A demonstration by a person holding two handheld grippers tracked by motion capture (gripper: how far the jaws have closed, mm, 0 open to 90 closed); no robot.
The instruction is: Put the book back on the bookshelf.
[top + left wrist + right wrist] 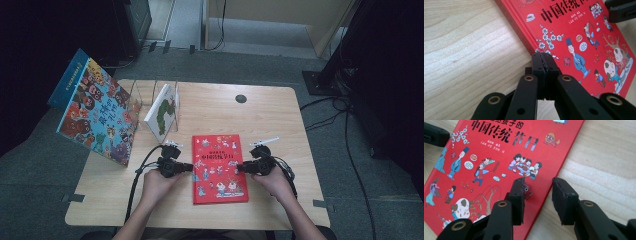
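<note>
- nearest the person, the left gripper (544, 66) sits with its jaws pressed together and nothing between them, tips at the left long edge of the red book (220, 167); the right gripper (539, 195) has its jaws spread, one pad over the cover and one over bare wood, straddling the right long edge without pinching it
- my read: the step is getting a hold on that right edge; best to slide the lower pad under the cover first, then close squarely on the board, while the shut left tips brace the far side so the book does not skate
- the book lies flat, cover up, on the wooden table (280, 115) between both grippers; its long axis runs away from the person, title end farthest
- further back, a white book (161, 111) leans in a clear rack; a big colourful book (97, 112) stands tilted at the left
</note>
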